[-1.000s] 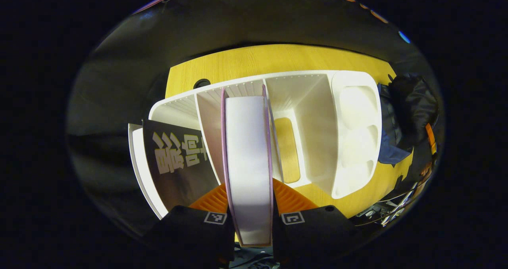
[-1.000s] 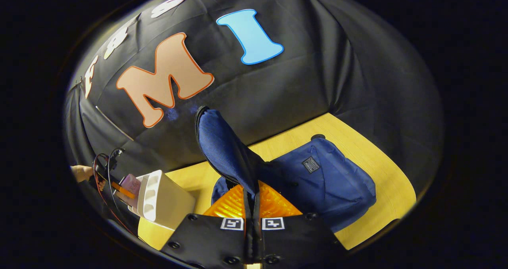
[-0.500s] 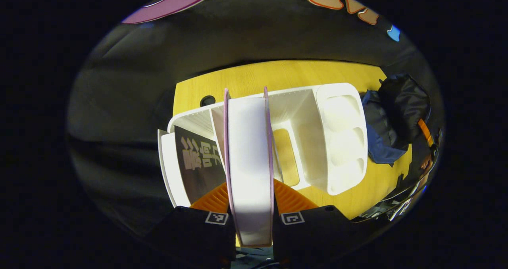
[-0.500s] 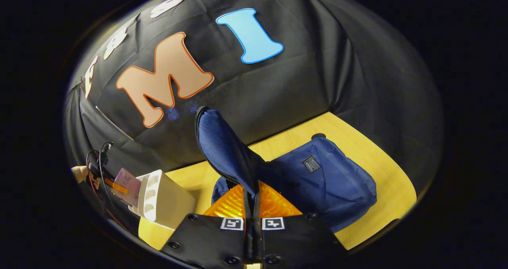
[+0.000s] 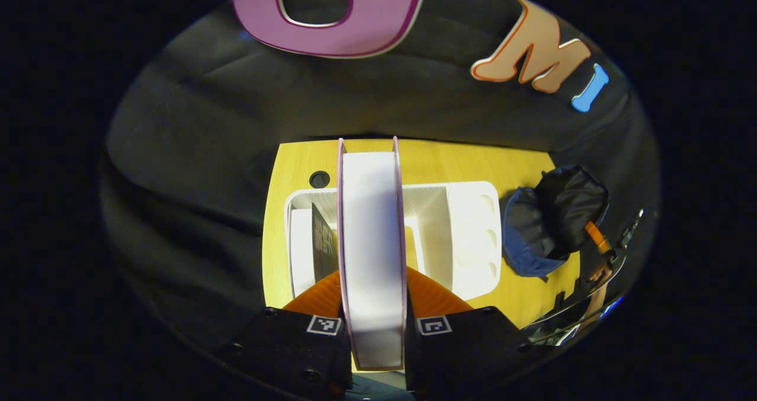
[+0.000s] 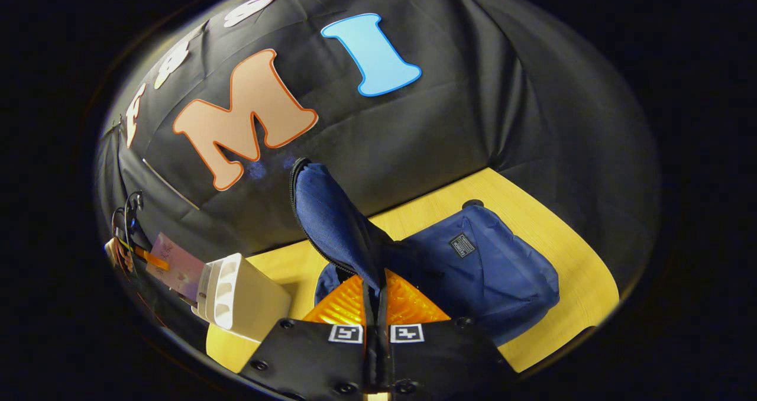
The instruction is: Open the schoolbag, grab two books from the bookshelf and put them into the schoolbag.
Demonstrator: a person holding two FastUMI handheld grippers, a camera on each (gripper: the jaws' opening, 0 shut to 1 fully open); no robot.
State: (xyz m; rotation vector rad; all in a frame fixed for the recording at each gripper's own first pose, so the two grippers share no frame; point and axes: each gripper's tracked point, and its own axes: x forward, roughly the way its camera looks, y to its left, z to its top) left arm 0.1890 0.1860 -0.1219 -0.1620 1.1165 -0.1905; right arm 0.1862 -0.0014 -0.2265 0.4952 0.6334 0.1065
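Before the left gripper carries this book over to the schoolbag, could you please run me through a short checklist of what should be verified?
1. Book held between the left gripper's fingers: ok, both fingers press on its covers.
2. Book lifted clear of the bookshelf: cannot tell; the shelf sits below and behind it.
3. Schoolbag flap held up by the right gripper: ok, fingers pinch the fabric.
4. Bag opening wide enough for the book: cannot tell; the mouth is hidden behind the flap.
5. A second book left in the shelf: ok, a dark one stands in the left compartment.

No legible text on the dark book (image 5: pixel 322 241) or schoolbag patch (image 6: pixel 460 245).
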